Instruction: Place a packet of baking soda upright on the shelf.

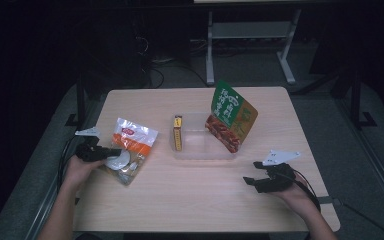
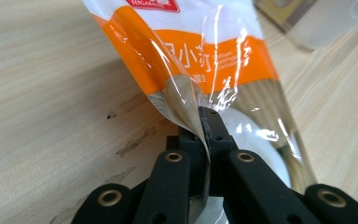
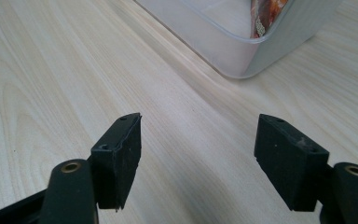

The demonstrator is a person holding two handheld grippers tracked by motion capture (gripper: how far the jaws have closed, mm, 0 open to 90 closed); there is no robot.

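Orange-and-clear snack pouch (image 2: 205,60) lies near the table's (image 1: 190,200) left edge, its thin side seam clamped between the closed jaws of the left gripper (image 2: 204,128). At the near right corner, the right gripper (image 3: 198,154) rests with jaws spread and nothing between them. Farther in, at the table's middle, a clear plastic bin (image 1: 202,150) already holds a yellow box (image 1: 178,132) and a green-and-red packet (image 1: 231,120) (the likely destination). Judging from the narrow bite on slippery film, the lift should be slow and straight up, keeping the pouch hanging below the jaws so it does not slide free before reaching the bin.
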